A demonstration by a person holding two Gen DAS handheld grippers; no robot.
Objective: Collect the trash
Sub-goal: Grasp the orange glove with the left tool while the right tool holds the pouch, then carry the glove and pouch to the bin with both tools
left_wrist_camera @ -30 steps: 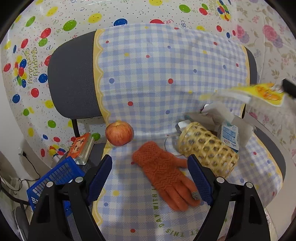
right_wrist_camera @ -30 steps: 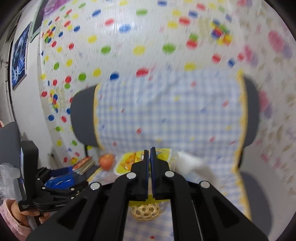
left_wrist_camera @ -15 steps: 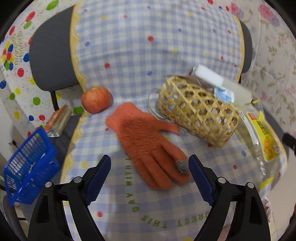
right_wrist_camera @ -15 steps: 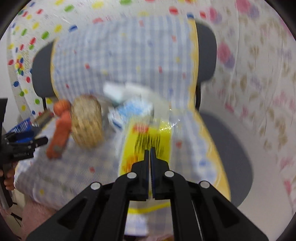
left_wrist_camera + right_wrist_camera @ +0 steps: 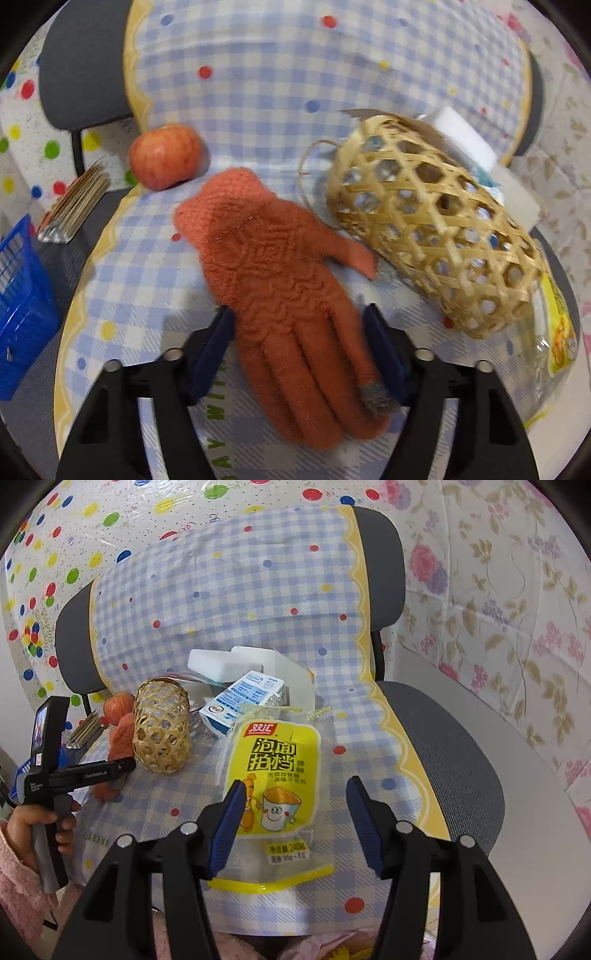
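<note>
An orange knitted glove (image 5: 273, 266) lies flat on the blue-checked cloth (image 5: 258, 92) covering a chair seat. My left gripper (image 5: 297, 315) straddles the glove's finger end. Its jaws are closing with the glove between them, and the pads (image 5: 218, 339) sit at the glove's edges without squeezing it. A yellow snack packet (image 5: 273, 771) lies flat on the cloth. My right gripper (image 5: 295, 784) hangs just over it, jaws opening, and the pads (image 5: 229, 819) are clear of the packet. A milk carton (image 5: 243, 698) and white foam blocks (image 5: 210, 661) lie behind the packet.
A woven bamboo basket (image 5: 432, 229) lies on its side right of the glove. An apple (image 5: 164, 160) rests at the seat's back left. A blue plastic crate (image 5: 22, 306) and a flat pack (image 5: 74, 206) sit off the seat's left edge. The grey chair seat (image 5: 443, 746) shows bare at right.
Both grippers came down to the seat. The right gripper carried the yellow packet down, laid it on the cloth and opened off it. The left jaws narrowed around the glove.
</note>
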